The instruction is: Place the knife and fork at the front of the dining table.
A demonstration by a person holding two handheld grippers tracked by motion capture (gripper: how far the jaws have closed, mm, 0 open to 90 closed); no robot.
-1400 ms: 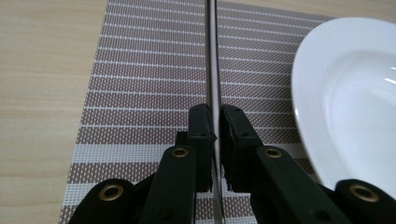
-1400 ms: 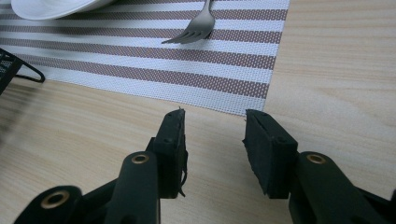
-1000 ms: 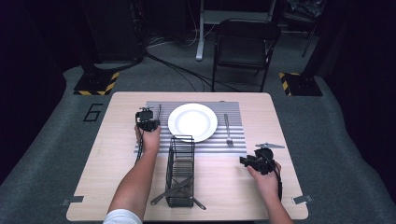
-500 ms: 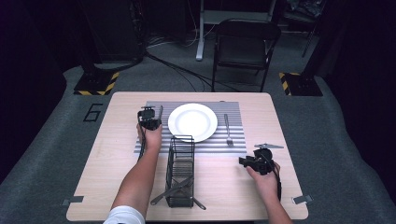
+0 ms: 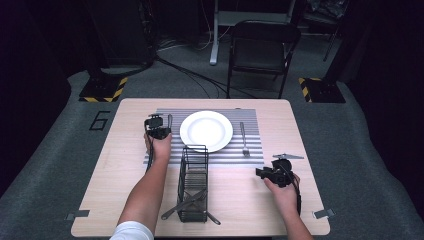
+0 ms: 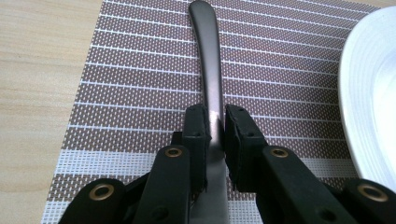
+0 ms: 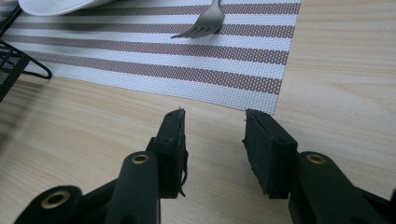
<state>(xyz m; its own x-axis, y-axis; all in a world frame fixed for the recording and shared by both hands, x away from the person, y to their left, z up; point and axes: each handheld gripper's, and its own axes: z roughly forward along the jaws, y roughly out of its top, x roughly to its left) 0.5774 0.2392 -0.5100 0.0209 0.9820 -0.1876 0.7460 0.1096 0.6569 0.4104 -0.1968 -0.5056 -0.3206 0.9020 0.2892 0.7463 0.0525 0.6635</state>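
Note:
A dark metal knife (image 6: pixel 208 56) lies on the striped placemat (image 5: pixel 250 155), left of the white plate (image 5: pixel 206 131). My left gripper (image 5: pixel 162 121) points away from the person, and its pads close in on the knife's handle (image 6: pixel 215 114). The jaws have just been opening a little, with the handle still between them and resting on the mat. A fork (image 5: pixel 244 137) lies right of the plate, tines toward the person (image 7: pixel 205 23). My right gripper (image 5: pixel 259 172) hovers low over bare table near the mat's corner, jaws (image 7: pixel 212 116) apart with nothing between them.
A black wire basket (image 5: pixel 194 185) stands in front of the plate, with cutlery (image 5: pixel 187 202) lying in its near end. Its edge shows at the left of the right gripper view (image 7: pixel 9 65). A folding chair (image 5: pixel 262 50) stands beyond the table.

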